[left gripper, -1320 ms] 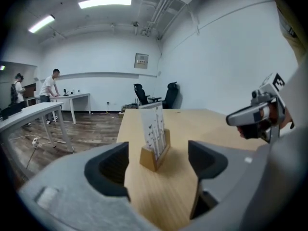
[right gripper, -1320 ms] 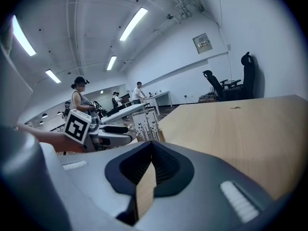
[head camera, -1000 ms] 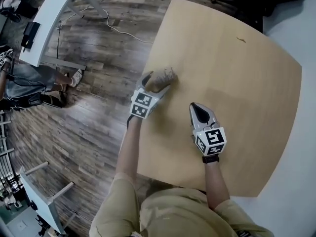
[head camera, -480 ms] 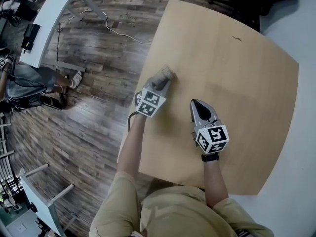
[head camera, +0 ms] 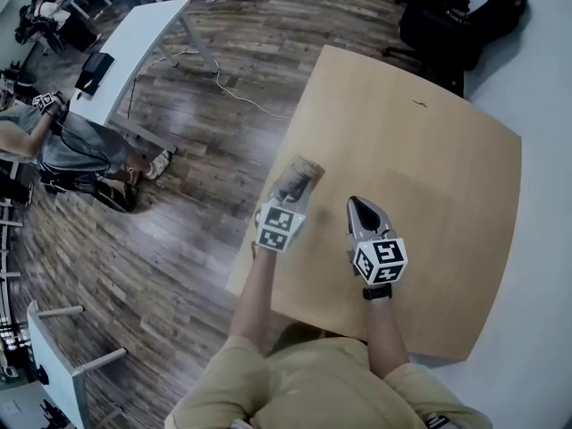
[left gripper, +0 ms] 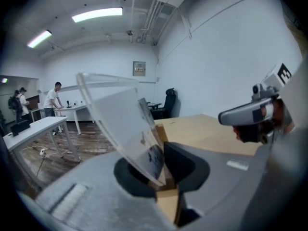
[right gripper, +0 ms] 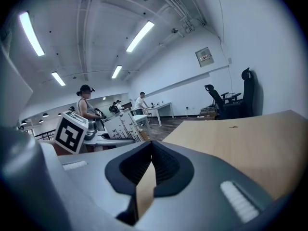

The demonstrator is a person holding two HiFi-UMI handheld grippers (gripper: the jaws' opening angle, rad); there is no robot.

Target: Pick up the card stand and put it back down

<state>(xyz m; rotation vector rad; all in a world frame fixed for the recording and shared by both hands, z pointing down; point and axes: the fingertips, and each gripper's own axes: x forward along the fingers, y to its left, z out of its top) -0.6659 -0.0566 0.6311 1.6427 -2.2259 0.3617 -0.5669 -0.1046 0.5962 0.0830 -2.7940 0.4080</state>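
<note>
Clenched on the card stand (left gripper: 126, 121), the left gripper (left gripper: 161, 170) pinches the stand's wooden base block between its dark pads. The stand leans in the grip. Its clear panel slants up and to the left out of the jaws, and a small dark print shows inside the panel's lower end.

From the head view the stand sits at the tip of that gripper, over the near-left part of the table (head camera: 429, 177), close to the table's left edge. Whether its base touches the tabletop cannot be told.

To the right, the right gripper (right gripper: 150, 150) holds nothing. Its jaws meet at the tips, with only bare tabletop showing through the slit under them. It hangs above the near middle of the table, apart from the stand.

Beyond the table's left edge lies a wooden floor (head camera: 179, 231). Farther left stands a white desk (head camera: 134, 47), with a person (head camera: 63, 146) next to it. A black office chair (head camera: 447, 21) stands past the table's far edge.
</note>
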